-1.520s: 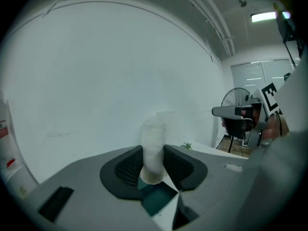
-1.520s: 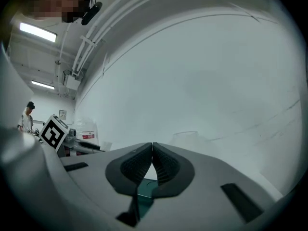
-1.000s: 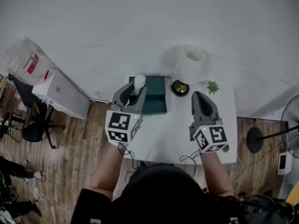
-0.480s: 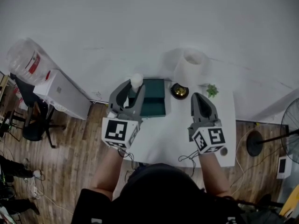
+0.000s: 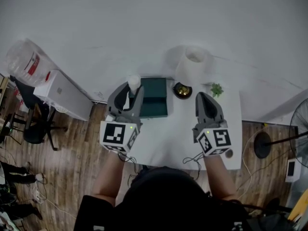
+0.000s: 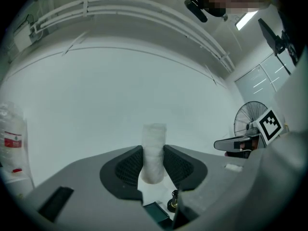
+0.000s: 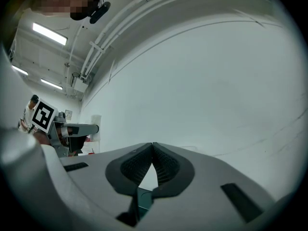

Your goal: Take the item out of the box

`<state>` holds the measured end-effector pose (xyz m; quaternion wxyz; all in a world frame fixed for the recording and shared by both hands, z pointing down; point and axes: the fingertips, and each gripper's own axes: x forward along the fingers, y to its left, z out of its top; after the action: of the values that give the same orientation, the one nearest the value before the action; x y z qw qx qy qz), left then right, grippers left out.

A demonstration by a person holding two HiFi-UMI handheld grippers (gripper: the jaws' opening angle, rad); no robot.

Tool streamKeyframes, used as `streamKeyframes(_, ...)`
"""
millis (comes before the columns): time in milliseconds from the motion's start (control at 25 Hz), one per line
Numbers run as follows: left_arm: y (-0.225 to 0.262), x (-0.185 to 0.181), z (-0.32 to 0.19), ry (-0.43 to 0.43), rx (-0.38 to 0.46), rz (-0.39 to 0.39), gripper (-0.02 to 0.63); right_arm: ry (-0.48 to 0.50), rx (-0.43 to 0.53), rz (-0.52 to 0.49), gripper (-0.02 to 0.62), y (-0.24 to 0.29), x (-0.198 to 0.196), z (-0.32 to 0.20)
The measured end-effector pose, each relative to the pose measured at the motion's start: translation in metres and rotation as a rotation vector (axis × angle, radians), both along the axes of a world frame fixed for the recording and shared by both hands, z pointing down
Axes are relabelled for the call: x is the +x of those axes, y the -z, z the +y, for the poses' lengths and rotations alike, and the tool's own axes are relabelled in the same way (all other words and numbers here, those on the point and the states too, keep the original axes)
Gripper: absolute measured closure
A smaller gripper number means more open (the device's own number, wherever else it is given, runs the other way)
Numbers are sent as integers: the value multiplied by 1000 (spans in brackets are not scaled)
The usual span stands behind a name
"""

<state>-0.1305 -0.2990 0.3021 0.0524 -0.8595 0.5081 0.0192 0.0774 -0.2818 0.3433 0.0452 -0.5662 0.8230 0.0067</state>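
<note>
My left gripper (image 5: 132, 88) is shut on a white wrapped cylinder (image 5: 134, 83), held upright above the table's left edge, left of the dark green box (image 5: 155, 98). In the left gripper view the white wrapped cylinder (image 6: 153, 152) stands pinched between the two dark pads, its top poking above them. The green box lies on the white table (image 5: 178, 138) with its lid part at the front. My right gripper (image 5: 206, 99) hovers over the table's right half with its jaws shut and nothing between them; in the right gripper view its tips (image 7: 152, 146) meet.
A large white paper roll (image 5: 191, 64), a small dark bowl with gold inside (image 5: 182, 90) and a little green plant (image 5: 216, 89) stand along the table's far edge. A white case (image 5: 62, 95) and a chair (image 5: 33, 129) are on the wooden floor at left; a fan (image 5: 297, 129) at right.
My left gripper has carried the white cylinder up and to the left, away from the green box. The right gripper has barely moved.
</note>
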Motion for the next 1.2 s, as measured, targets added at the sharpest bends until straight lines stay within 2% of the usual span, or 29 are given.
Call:
streamKeyframes(520, 1, 18, 10, 11, 1, -10, 477, 8, -6, -21, 591, -2, 18, 7)
streamKeyframes(1200, -3, 35, 17, 57, -14, -30, 477, 67, -4, -22, 591, -5, 32, 4)
